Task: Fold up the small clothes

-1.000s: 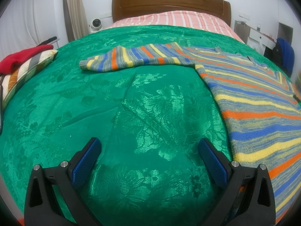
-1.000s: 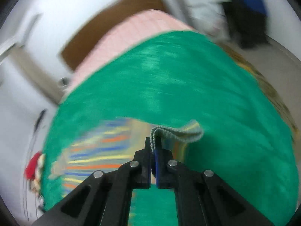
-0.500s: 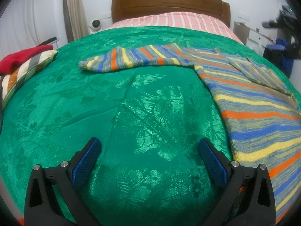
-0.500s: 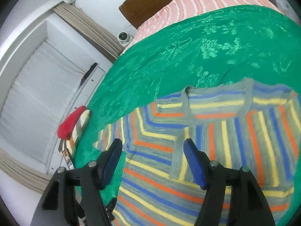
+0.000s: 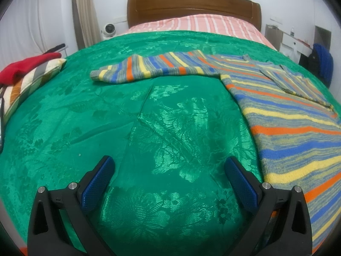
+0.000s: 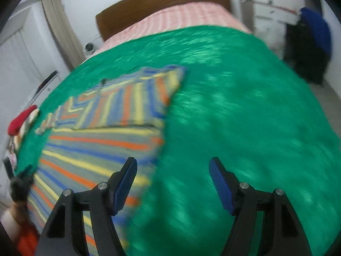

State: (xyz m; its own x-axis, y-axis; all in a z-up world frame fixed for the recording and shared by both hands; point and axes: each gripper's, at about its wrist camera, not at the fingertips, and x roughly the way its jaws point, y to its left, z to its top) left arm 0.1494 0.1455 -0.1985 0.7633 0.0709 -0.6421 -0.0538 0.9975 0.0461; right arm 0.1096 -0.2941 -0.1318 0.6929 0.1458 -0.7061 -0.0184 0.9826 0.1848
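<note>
Left gripper spread wide, blue pads well apart, nothing between them but green bedspread; it holds nothing, and whether the tips touch the cloth cannot be told. It points level along the bed toward the wooden headboard, low over the near part of the cover. Right gripper likewise wide and empty, its left finger over the near right edge of the striped sweater, its right finger over bare bedspread; contact cannot be told. This view is motion-blurred and tilted, looking down the bed at an angle. Sweater lies flat on the right half of the bed in the left wrist view, stripes of blue, orange, yellow and grey. One sleeve stretches out to the left across the far part of the cover, cuff resting on the bedspread. The other sleeve is folded in over the body, lying on top of the chest. In the right wrist view that folded sleeve shows as a broad panel across the far part of the garment. Striped pillow with a red cloth on it at far left edge of bed. Pink striped sheet beyond the green cover.
</note>
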